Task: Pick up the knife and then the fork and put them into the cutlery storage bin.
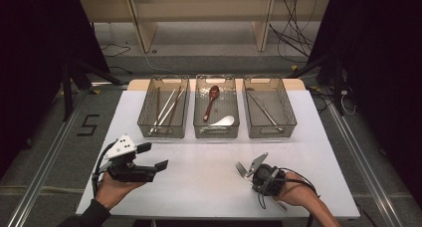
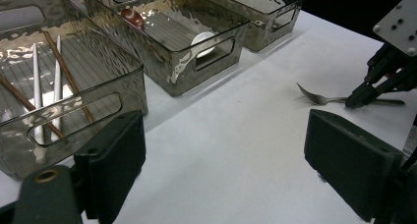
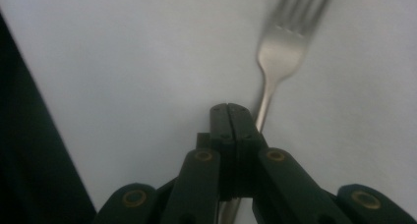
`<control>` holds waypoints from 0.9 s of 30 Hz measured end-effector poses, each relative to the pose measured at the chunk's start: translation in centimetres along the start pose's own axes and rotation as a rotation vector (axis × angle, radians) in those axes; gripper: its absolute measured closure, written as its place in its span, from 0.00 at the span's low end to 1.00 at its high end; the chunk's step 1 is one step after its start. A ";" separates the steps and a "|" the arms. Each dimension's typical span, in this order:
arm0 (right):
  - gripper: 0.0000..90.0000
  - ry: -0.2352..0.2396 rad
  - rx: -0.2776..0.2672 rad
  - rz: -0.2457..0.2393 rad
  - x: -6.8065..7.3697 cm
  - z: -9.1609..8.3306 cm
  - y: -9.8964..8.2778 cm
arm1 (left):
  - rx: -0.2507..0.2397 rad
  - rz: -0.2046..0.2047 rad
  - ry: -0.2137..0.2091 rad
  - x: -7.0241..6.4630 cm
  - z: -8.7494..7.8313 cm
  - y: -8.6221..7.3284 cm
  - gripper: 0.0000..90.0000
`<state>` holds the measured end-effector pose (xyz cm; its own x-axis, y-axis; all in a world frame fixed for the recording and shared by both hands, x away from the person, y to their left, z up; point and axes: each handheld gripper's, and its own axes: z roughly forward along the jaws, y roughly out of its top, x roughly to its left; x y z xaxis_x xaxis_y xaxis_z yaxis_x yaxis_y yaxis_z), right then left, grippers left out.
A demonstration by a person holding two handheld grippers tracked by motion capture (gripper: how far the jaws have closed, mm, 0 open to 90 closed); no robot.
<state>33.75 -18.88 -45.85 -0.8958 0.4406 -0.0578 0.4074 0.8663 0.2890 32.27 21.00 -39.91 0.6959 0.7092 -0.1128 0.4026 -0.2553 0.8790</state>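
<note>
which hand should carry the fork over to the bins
Right. Its tongs are already shut on the fork, with the handle pinched between them on the table. The left tongs stand open, holding nothing, well away from the fork on the other side of the table.

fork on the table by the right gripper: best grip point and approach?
Probably the handle, from above. The fork lies flat on the white table, so only its thin edges offer purchase. The right gripper already sits at that slim handle, jaws together; whether they pinch it I cannot tell.
</note>
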 end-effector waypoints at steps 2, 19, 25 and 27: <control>1.00 -0.022 0.012 0.023 -0.4 -0.1 -0.3 | 0.000 0.001 0.000 0.0 0.0 0.0 0.17; 0.88 -0.139 -0.058 0.129 -2.7 -1.8 -1.1 | -0.001 0.003 -0.001 0.0 0.0 0.0 0.17; 0.59 -0.147 -0.072 0.137 -3.7 -2.3 -0.8 | 0.002 0.007 -0.001 0.0 0.1 0.0 0.17; 0.54 -0.140 -0.073 0.150 -4.0 -2.3 -0.7 | 0.000 0.006 -0.001 0.0 0.1 0.0 0.17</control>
<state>36.65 -21.76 -43.59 -0.7910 0.5957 -0.1394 0.5153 0.7717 0.3728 32.29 20.92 -39.89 0.6988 0.7071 -0.1080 0.3985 -0.2594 0.8797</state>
